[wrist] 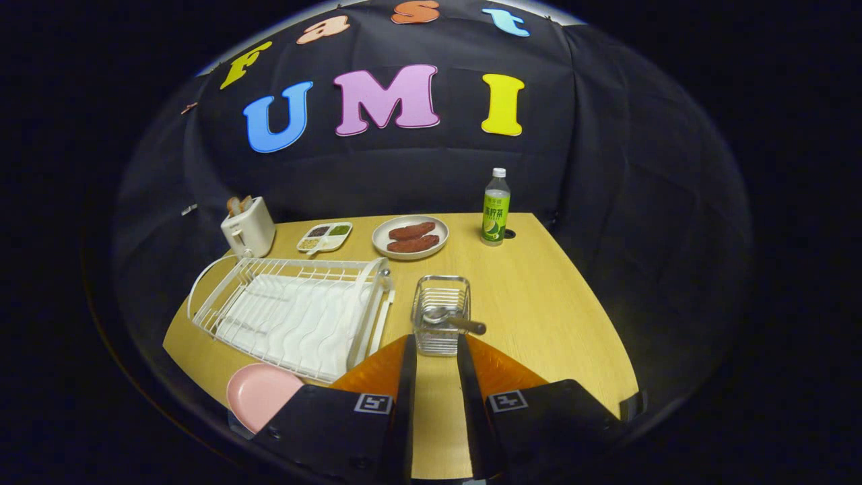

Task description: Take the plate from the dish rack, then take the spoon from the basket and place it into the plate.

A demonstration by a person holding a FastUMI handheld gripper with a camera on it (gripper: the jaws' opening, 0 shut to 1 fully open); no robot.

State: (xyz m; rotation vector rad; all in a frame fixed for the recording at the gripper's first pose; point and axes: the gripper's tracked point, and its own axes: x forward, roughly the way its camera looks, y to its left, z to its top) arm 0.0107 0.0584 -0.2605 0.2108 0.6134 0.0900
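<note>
Hand-held gripper (pixel 436 350) open to a narrow gap and empty, pointed at the basket (pixel 441 323) just ahead.

The pink plate (pixel 259 396) lies flat on the surface (pixel 539 303) at lower left of the frame, beside the fingers and already out of the white dish rack (pixel 296 313). The spoon (pixel 452 319) rests in the wire basket at centre, its dark handle poking over the rim toward the right finger. It looks light, stiff and likely slick at the bowl, so the handle seems the better hold. Farther off stand a toaster (pixel 248 228), a food plate (pixel 411 237) and a bottle (pixel 495 209).
</note>
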